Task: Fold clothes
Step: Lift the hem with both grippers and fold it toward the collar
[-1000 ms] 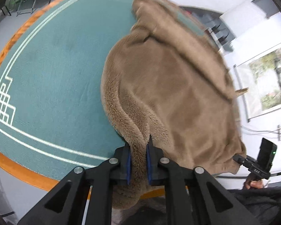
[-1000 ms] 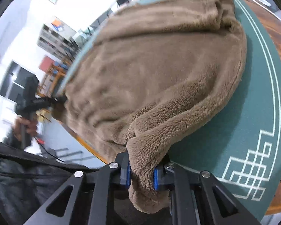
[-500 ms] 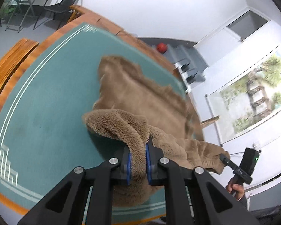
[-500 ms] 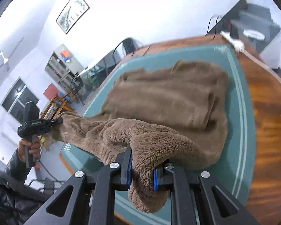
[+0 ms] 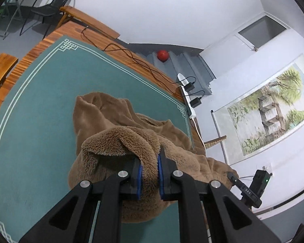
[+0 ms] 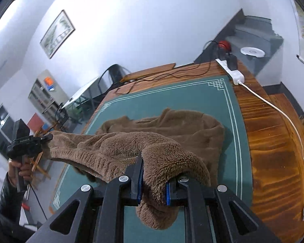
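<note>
The brown fleece garment [image 5: 103, 121] lay on the green mat [image 5: 30, 121], its far part flat in the middle of the left wrist frame and its near edge lifted off the mat toward the bottom of the frame. A second earlier it had filled most of both views, spread wide and close under me; now it sat smaller and lower, with the mat's far corner and the wooden table [image 6: 273, 151] showing beyond it.

My left gripper [image 5: 149, 174] was clamped narrow on a thick fold of the fleece, the blue pads pressed into the pile as before. My right gripper [image 6: 153, 184] likewise pinched a bunch of fleece, with a lobe of it hanging below the jaws. Between the two, the raised edge sagged in a band across the lower left of the right wrist view.

At the mat's far edge a white power strip [image 6: 231, 70] with black cables lay on the wood, newly in sight. A red ball [image 5: 162, 55] sat on grey stairs beyond.
</note>
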`<state>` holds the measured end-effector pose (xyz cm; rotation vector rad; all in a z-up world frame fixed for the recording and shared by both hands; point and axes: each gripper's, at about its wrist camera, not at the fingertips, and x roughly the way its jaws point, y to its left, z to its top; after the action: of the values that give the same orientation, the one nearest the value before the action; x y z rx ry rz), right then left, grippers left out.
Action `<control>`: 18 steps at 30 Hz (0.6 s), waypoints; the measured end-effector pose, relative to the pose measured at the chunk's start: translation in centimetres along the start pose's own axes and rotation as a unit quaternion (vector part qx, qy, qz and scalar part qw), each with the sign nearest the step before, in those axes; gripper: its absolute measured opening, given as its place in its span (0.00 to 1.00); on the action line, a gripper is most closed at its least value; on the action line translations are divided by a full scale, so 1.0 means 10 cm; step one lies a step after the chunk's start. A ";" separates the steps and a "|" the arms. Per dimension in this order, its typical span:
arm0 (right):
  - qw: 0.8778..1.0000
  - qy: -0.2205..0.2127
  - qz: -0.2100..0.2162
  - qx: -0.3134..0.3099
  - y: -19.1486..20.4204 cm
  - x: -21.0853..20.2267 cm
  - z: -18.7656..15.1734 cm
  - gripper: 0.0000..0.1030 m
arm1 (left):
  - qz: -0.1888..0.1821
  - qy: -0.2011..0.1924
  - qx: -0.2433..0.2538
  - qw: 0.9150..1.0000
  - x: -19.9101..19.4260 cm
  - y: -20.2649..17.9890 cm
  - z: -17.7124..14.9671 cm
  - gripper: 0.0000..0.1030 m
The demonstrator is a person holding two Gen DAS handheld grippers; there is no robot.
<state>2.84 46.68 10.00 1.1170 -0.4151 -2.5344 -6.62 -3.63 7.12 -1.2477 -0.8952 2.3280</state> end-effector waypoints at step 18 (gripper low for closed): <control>0.994 0.040 -0.050 0.089 -0.60 1.28 0.44 0.16 | 0.045 0.045 -0.071 0.995 1.23 0.62 0.61 0.14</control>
<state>-9.74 47.31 2.16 1.3297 -0.5872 -2.5689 -18.51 -3.46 -2.10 -1.4673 -1.0085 2.2896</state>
